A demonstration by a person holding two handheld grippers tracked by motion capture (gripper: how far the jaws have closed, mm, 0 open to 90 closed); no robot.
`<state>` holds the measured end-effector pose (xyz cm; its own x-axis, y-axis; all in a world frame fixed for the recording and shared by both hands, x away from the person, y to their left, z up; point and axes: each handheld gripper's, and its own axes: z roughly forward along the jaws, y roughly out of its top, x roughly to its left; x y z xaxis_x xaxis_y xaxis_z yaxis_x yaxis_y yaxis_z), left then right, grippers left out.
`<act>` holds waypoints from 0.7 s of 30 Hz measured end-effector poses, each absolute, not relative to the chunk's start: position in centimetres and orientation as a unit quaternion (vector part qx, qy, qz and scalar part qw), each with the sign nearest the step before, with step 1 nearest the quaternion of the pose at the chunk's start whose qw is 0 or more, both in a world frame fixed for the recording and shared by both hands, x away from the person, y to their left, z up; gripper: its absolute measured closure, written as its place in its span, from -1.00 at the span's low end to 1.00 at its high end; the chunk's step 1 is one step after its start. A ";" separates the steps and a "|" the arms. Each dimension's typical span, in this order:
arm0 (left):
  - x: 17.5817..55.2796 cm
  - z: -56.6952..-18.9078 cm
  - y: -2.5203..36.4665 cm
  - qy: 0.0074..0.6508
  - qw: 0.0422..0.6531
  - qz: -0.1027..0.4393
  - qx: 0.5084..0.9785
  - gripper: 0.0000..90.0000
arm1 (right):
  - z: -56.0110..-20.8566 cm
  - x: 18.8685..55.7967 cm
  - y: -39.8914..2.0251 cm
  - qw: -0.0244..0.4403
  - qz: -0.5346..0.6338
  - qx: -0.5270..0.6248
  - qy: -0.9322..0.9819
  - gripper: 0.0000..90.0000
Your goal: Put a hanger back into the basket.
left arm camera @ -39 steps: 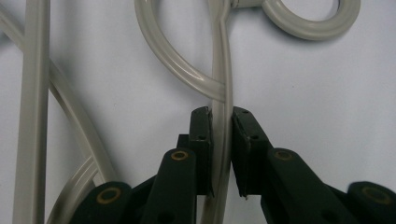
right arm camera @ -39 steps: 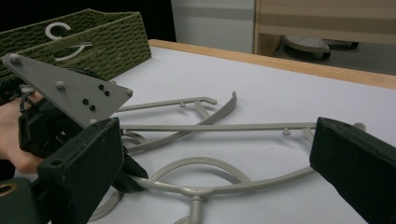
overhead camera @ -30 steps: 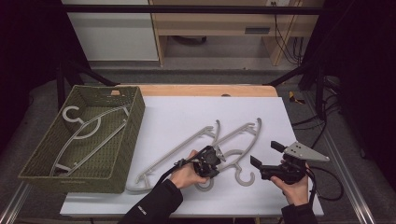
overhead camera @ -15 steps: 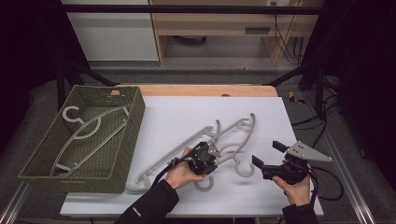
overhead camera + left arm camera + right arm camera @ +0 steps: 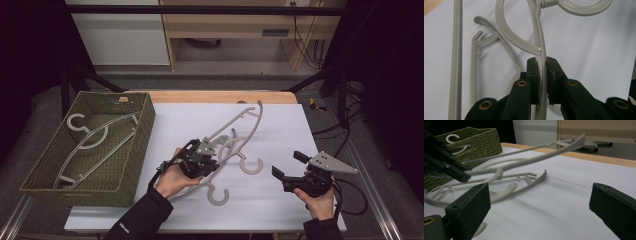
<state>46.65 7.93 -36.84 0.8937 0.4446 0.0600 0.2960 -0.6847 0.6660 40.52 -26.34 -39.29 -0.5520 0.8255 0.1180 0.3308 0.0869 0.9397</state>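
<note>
White covering spreads over the tabletop [image 5: 280, 210], with a wooden strip along its far edge. At the left edge stands a woven green basket [image 5: 132, 150], one pale grey hanger [image 5: 95, 137] lying flat inside. Just right of it, near the front edge, the left gripper [image 5: 200, 161] has its jaws clenched on the thin arm of a smooth plastic hanger [image 5: 243, 131], whose long axis slants up toward the far right corner. The basket lies to its left, the likely drop. More hangers [image 5: 218, 194] lie beneath. Rightmost, the right gripper [image 5: 287, 165] hangs with jaws released.
</note>
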 end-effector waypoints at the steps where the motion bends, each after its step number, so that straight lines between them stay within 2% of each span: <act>1: 46.6 -36.6 8.4 0.208 0.344 0.108 0.909 0.81 | -39.3 40.5 -26.4 0.231 0.535 0.414 0.699 -0.92; 12: 46.2 -33.3 13.3 0.233 0.382 0.120 0.886 0.81 | -39.7 40.7 -26.3 0.230 0.528 0.417 0.703 -0.92; 21: 45.2 -31.0 16.9 0.228 0.385 0.136 0.884 0.81 | -39.8 40.7 -26.2 0.227 0.527 0.417 0.705 -0.92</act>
